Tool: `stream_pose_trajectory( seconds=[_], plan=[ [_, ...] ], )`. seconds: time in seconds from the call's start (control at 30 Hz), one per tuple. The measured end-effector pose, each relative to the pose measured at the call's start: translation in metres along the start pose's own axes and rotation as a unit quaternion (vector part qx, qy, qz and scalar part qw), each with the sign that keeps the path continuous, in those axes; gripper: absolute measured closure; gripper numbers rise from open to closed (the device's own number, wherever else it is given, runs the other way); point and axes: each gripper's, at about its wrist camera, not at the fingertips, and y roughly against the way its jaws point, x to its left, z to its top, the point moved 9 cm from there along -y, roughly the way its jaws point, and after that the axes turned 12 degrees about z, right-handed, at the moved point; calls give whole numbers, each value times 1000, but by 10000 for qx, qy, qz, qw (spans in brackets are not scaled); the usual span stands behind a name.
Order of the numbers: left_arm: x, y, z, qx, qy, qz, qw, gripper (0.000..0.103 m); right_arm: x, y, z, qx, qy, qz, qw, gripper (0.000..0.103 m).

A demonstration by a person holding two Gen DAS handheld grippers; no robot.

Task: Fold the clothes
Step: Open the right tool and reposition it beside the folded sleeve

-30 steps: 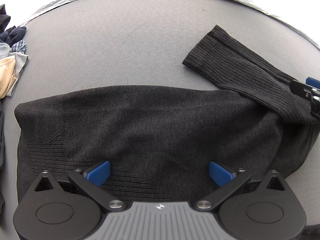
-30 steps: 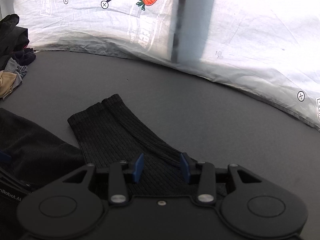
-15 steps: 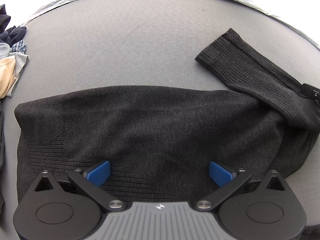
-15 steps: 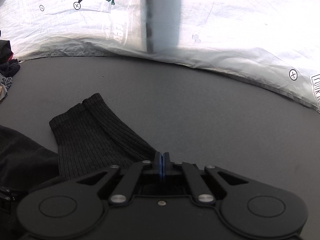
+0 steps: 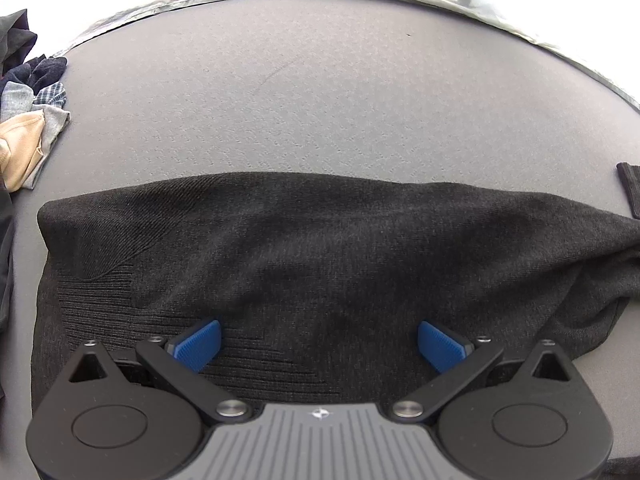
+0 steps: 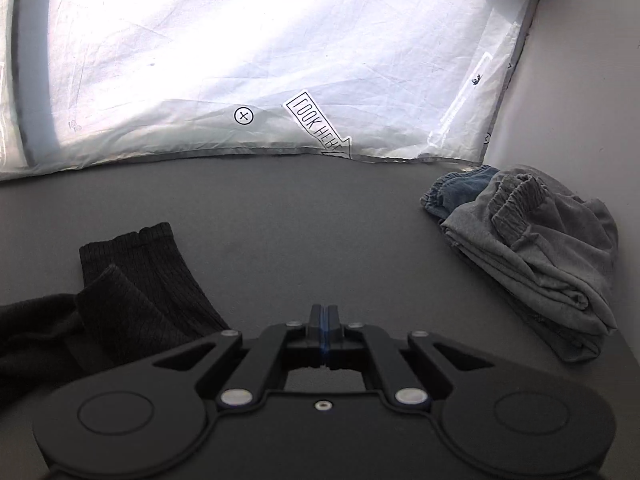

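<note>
Left wrist view: grey surface (image 5: 320, 92), white printed sheet (image 6: 240, 40) behind, clothes piles at both sides. Dark knit sweater (image 5: 320, 248) lies flat beneath the wide-open left claw (image 5: 319, 340). Right claw (image 6: 324, 330) is closed, apparently empty, ribbed sleeve (image 6: 140, 280) just beside it.

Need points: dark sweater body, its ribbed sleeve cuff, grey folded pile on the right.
dark sweater (image 5: 320, 248), left wrist view, middle of the body panel.
ribbed sleeve cuff (image 6: 132, 248), right wrist view, ribbed end lying on the table.
grey folded pile (image 6: 552, 256), right wrist view, top layer of the stack.
</note>
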Motion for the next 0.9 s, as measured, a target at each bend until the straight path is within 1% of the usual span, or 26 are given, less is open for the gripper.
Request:
stream_pose_trajectory(
  seconds=[0.1, 0.13, 0.17, 0.23, 0.3, 0.4, 0.43, 0.47, 0.5, 0.53, 0.57, 0.6, 0.67, 0.73, 0.77, 0.83, 0.87, 0.9],
  plan=[
    [3, -2, -3, -31, 30, 11, 10000, 0, -37, 3, -18, 227, -624, -73, 9978, 102],
    [3, -2, -4, -31, 38, 15, 10000, 0, -38, 5, -19, 206, -676, -10, 9975, 101],
    [4, -2, -5, -32, 46, 20, 10000, 0, -38, 6, -20, 183, -726, 82, 9972, 98],
    [3, -5, 6, -22, 54, 22, 10000, 0, -25, 5, -18, 135, -813, 473, 9955, 93],
    [1, -7, 17, -12, 62, 25, 10000, 0, -9, -2, -14, 134, -805, 794, 9935, 82],
    [-1, -11, 34, 2, 75, 29, 10000, 0, 19, -19, -8, 198, -843, 1383, 9866, 77],
    [-2, -12, 39, 7, 79, 31, 10000, 0, 22, -26, -8, 240, -954, 1541, 9832, 76],
    [-2, -14, 45, 12, 83, 32, 10000, 0, 26, -35, -8, 300, -1044, 1696, 9795, 71],
    [-2, -14, 46, 20, 81, 30, 10000, 0, 28, -43, -8, 333, -1028, 1784, 9780, 64],
    [-5, -12, 48, 28, 79, 30, 10000, 0, 31, -52, -7, 367, -968, 1864, 9770, 60],
    [-9, -10, 50, 37, 77, 30, 10000, 0, 34, -59, -5, 403, -947, 1935, 9757, 59],
    [-16, -3, 66, 47, 76, 31, 10000, 0, 36, -66, -4, 446, -918, 1998, 9745, 58],
    [-21, 24, 49, 68, 76, 29, 9999, 0, 42, -80, -4, 590, -800, 2071, 9733, 57],
    [-19, 26, 50, 86, 77, 30, 9999, 0, 48, -89, -2, 635, -635, 2078, 9740, 56],
    [-18, 28, 50, 95, 77, 30, 9999, 0, 51, -90, -1, 633, -546, 2091, 9743, 58],
    [-17, 31, 49, 101, 82, 32, 9999, 0, 59, -92, 0, 642, -327, 2118, 9747, 75],
    [-16, 33, 48, 105, 86, 34, 9999, 0, 61, -91, 1, 603, -217, 2121, 9751, 92],
    [-15, 35, 47, 109, 90, 35, 9999, 0, 63, -88, 5, 481, -89, 2090, 9767, 100]
  ],
)
